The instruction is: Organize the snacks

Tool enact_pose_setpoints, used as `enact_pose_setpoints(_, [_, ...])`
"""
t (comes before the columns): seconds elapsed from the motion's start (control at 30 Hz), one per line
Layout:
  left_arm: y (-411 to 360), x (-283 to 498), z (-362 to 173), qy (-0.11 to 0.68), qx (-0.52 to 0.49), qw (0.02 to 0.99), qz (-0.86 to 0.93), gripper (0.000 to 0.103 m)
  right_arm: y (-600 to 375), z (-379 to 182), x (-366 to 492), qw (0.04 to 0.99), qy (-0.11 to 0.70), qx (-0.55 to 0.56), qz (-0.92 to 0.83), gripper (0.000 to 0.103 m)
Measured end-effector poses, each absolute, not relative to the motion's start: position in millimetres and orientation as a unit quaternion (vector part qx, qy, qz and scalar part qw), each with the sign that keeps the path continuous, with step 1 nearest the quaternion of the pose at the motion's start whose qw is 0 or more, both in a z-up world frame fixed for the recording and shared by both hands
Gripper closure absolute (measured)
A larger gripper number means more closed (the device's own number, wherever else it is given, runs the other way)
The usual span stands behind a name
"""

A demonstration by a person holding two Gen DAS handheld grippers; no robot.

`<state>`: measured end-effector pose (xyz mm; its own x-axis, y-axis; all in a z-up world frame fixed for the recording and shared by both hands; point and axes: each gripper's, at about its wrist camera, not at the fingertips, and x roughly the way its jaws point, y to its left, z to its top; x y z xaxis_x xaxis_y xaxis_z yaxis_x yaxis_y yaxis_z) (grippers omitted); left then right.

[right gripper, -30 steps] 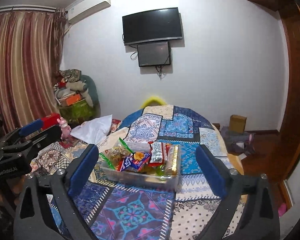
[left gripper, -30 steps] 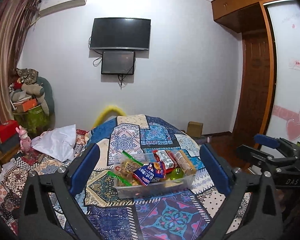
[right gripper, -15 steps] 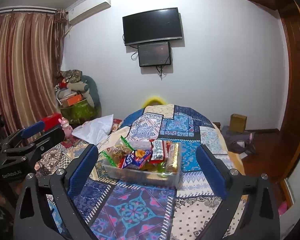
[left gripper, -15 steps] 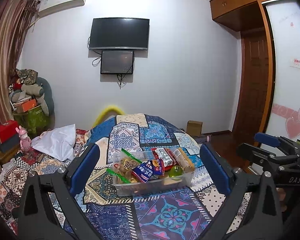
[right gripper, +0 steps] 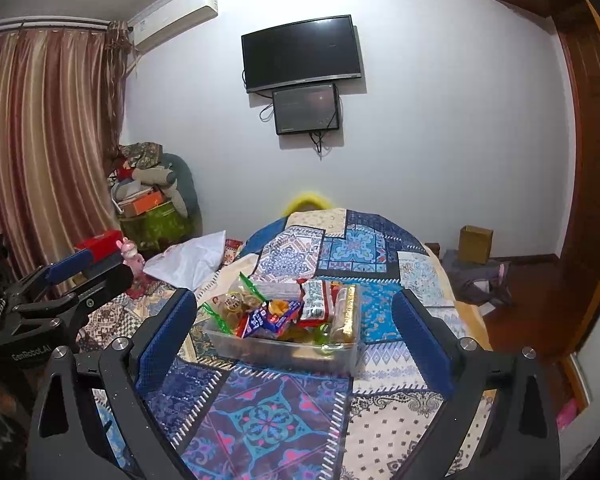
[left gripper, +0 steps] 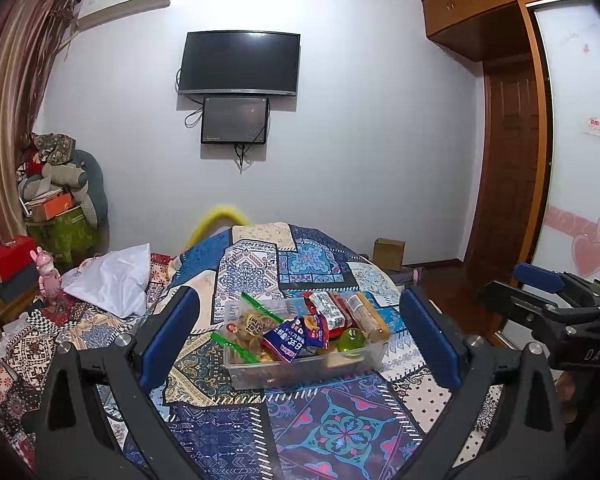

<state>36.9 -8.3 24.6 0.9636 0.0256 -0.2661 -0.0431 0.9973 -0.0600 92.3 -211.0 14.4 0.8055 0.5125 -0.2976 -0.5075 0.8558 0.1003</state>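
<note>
Left wrist view: left gripper (left gripper: 300,336) level above the patterned cloth (left gripper: 332,432), aimed at the snack box, blue pads (left gripper: 168,338) spread wide, nothing between them.
Right wrist view: right gripper (right gripper: 296,336) in the same pose — pads (right gripper: 422,346) wide apart, empty, pointing across the cloth at the box.
Neighbours: right gripper (left gripper: 548,304) visible at the right edge of the left view, well apart from the box; left gripper (right gripper: 56,300) at the left edge of the right view, raised beside the table.
Snack box: clear plastic box (left gripper: 300,368) resting on the cloth, framed between the pads in both views but untouched, well ahead of the fingertips.
Contents: blue snack packet (left gripper: 290,336) leaning on top, green-edged bags (left gripper: 252,320) toward the left side, wrapped bars (left gripper: 328,308) at the back, biscuit roll (left gripper: 368,312) along the right side, green ball (left gripper: 352,340) low beside the roll.
Box from the right: same box (right gripper: 284,346) — biscuit roll (right gripper: 346,314) at its right end.
Background: two dark screens (left gripper: 240,64) on the wall, white pillow (left gripper: 112,280) left of the table.
</note>
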Motion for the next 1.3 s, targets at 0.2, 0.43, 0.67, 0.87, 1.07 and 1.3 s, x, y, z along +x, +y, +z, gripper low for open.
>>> enact_pose_setpoints(0.2, [-9.0,38.8,21.8,0.137,-0.033,0.99,0.017,0.002,-210.0,13.6,93.2,0.95,0.162,0.008,0.268,0.005])
enact_pose_setpoints(0.43, [-8.2,40.3,19.9,0.142,-0.036,0.989,0.017,0.002,-209.3,12.6,92.9,0.949,0.164,0.008,0.269,0.005])
enact_pose_setpoints(0.67, [-8.8,42.0,18.9,0.146,-0.035,0.989,0.013,0.002,-210.1,11.8,94.9,0.949,0.166,0.01,0.27,0.005])
enact_pose_setpoints(0.87, [-8.9,42.8,18.6,0.146,-0.037,0.989,0.01,0.002,-209.8,11.2,95.8,0.949,0.166,0.011,0.269,0.005])
enact_pose_setpoints(1.07, [-9.0,41.7,18.5,0.145,-0.037,0.989,0.008,0.002,-209.4,9.0,96.7,0.948,0.169,0.011,0.27,0.005])
enact_pose_setpoints(1.3, [-10.7,42.1,18.1,0.148,-0.033,0.988,-0.006,0.002,-208.2,7.9,98.0,0.947,0.172,0.011,0.271,0.005])
